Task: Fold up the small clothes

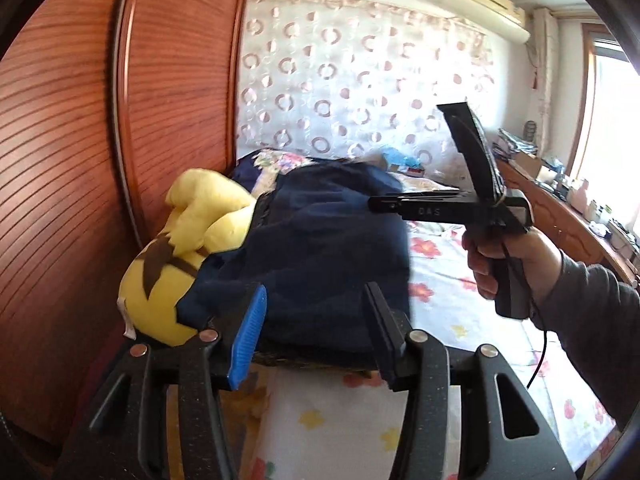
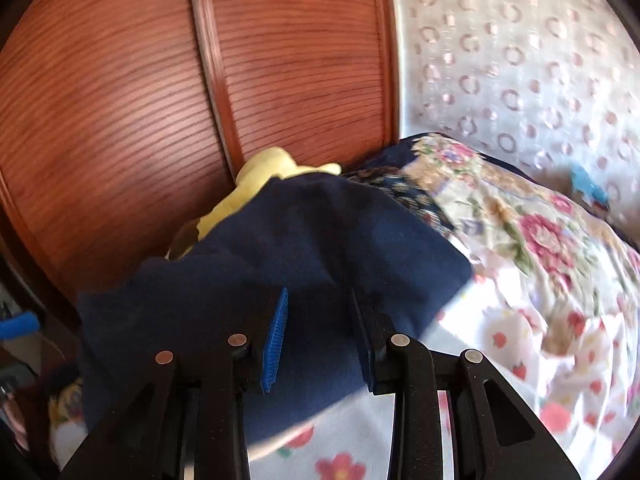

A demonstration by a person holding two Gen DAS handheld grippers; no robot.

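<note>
Both grippers gape empty: left gripper (image 1: 316, 332) and right gripper (image 2: 320, 340) near navy garment (image 1: 320, 240) on bed (image 2: 520, 320); looks folded, next placing or smoothing

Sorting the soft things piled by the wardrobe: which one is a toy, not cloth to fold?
The yellow plush toy against the wooden wardrobe: stuffed, with brown markings. The navy garment drapes partly over it.
</note>
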